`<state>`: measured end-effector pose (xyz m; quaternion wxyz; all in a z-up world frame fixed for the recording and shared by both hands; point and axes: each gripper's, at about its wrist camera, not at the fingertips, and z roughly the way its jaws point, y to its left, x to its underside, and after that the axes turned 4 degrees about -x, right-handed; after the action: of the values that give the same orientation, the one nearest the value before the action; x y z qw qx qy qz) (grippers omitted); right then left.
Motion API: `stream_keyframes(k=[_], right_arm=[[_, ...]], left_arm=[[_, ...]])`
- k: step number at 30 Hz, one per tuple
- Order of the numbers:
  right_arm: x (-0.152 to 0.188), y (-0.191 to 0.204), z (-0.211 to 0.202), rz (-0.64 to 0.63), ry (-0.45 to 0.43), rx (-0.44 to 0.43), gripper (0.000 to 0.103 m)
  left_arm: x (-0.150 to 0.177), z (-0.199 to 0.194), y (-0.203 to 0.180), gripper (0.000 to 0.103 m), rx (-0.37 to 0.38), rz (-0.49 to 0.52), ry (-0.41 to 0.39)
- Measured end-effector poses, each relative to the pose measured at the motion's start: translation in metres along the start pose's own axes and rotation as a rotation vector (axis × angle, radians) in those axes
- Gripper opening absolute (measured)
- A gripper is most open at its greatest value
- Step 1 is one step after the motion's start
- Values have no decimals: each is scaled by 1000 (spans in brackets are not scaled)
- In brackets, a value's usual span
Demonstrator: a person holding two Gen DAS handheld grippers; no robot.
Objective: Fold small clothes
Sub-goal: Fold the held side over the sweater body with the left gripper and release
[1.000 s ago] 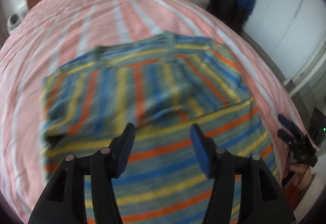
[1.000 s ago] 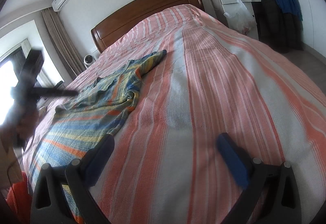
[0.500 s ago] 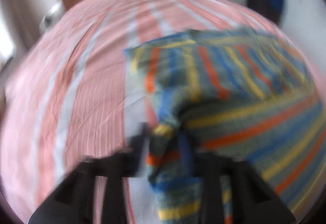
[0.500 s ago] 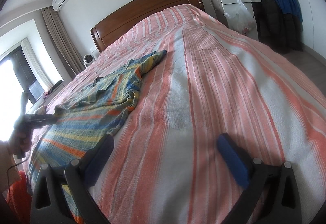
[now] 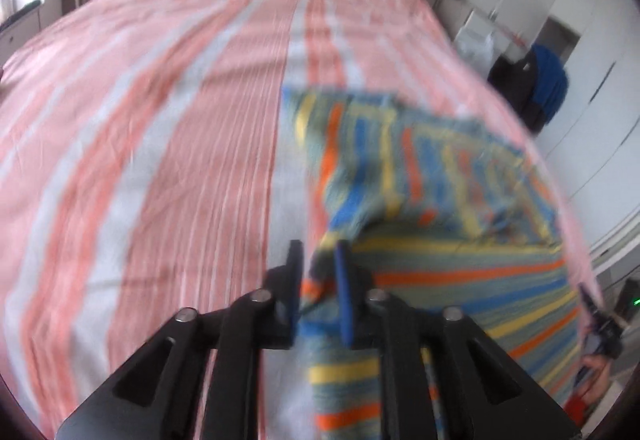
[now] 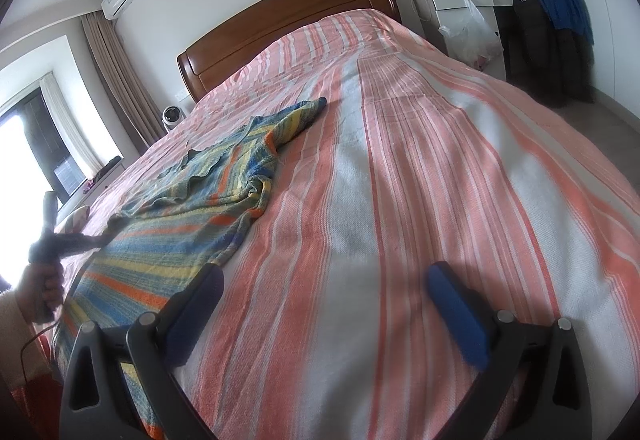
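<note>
A small shirt with blue, yellow, orange and green stripes lies on the bed, partly folded. My left gripper is shut on the shirt's left edge, with cloth pinched between the blue pads. In the right wrist view the shirt lies left of centre, and the left gripper grips its near left edge. My right gripper is open and empty, low over the bedspread to the right of the shirt.
The bed has a pink and white striped cover and a wooden headboard. A white dresser with a plastic bag and dark clothes stand to the right. A small fan sits at the left.
My left gripper moved left to the shirt's edge and closed on the cloth. The right gripper has stayed still and open.
</note>
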<state>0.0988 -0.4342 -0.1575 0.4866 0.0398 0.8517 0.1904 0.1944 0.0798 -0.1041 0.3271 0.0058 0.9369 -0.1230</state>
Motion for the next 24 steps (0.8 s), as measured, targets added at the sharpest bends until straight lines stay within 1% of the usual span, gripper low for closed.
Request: stream_keyframes(k=[1,2,3,4,5,6,7,8,9,10,11,14,16,17,18,19,20,21,22,24], right_arm=[[0,1,0,1,0,-1,101],[-1,1,0,1,0,-2,101],[0,2,1,1,0,-2,101],[0,2,1,0,0,-2,101],[-1,3,1,0,1,0,101],[-1,3,1,-1,1,0,101],[-1,4,1,-2,2,1,101],[-1,4,1,-2,2,2,101],[-1,4,1,-2,2,2,101],[-1,4,2,-3,2,3,101],[-1,5,2,-3,2,2,101],[-1,5,2,-2,2,1,101],[-1,4,2,-2,2,1,101],[-1,5,2,-2,1,1,101],[-1,4,2,-2,2,1,101],[-1,4,2,-2,2,1,101],[-1,5,2,-2,1,0,101],[-1,4,2,-2,2,1,101],[-1,4,2,-2,2,2,101],[-1,4,2,-2,2,3,101]], left_arm=[[-6,-5,-2,48,12,-6,-18],[-13,-8,-8,61,16,-5,-45],[-17,-8,-13,63,8,6,-64],[-22,-3,-19,63,-1,22,-66],[-25,5,-23,62,-10,34,-50],[-26,21,-27,49,-36,48,-3],[-23,35,-27,36,-84,55,47],[-15,55,-21,17,-158,44,123],[-8,63,-11,17,-141,2,142],[-3,62,-4,17,-118,-32,118],[0,59,-2,17,-114,-44,104],[3,56,-9,18,-136,-22,89],[4,53,-9,19,-127,-32,87],[4,49,-7,25,-124,-43,88],[8,45,-2,35,-129,-47,86],[11,39,-1,39,-139,-45,83],[14,32,0,52,-156,-37,80],[16,25,0,59,-192,-15,74],[20,17,-1,68,-211,6,65],[29,-3,1,79,-241,62,43]])
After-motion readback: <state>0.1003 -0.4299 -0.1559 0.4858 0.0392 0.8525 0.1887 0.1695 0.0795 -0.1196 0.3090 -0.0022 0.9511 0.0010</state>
